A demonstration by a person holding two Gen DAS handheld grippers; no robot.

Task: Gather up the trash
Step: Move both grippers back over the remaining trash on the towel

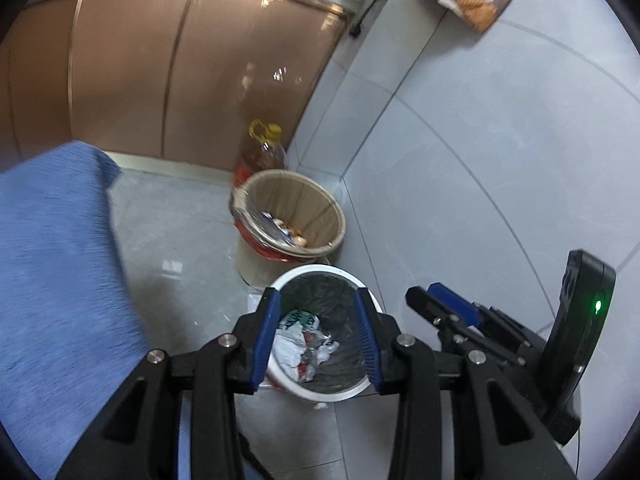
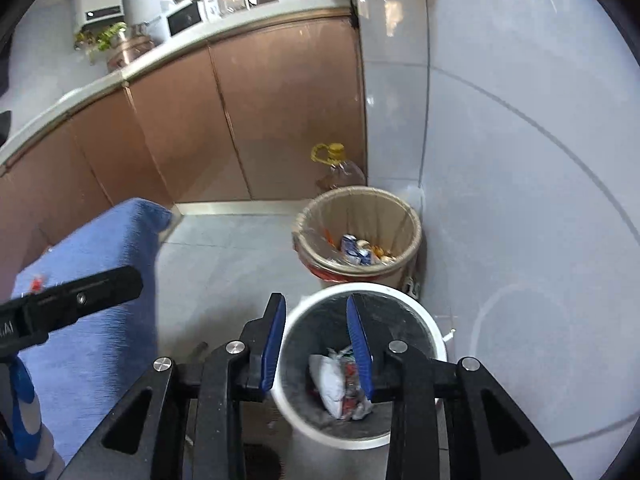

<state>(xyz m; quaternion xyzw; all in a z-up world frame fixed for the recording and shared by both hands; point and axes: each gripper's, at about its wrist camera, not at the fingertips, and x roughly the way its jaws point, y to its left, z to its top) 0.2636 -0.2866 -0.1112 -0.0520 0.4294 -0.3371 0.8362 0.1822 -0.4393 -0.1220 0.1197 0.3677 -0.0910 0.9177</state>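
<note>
A white bin [image 1: 360,390] with a dark liner stands on the floor by the tiled wall and holds crumpled white and red trash [image 1: 304,344]. My left gripper [image 1: 316,300] is open and empty above the bin. In the right wrist view the same bin [image 2: 424,320] and its trash [image 2: 332,380] lie below my right gripper [image 2: 316,304], which is also open and empty. The right gripper also shows in the left wrist view [image 1: 440,300] at the right. Part of the left gripper's black body [image 2: 80,300] shows at the left of the right wrist view.
A tan bin [image 1: 332,208] with food scraps stands behind the white one, and it also shows in the right wrist view [image 2: 408,216]. A yellow-capped oil bottle [image 1: 264,148] stands in the corner. Brown cabinets [image 2: 280,100] run along the back. A blue cloth [image 1: 52,260] lies at left.
</note>
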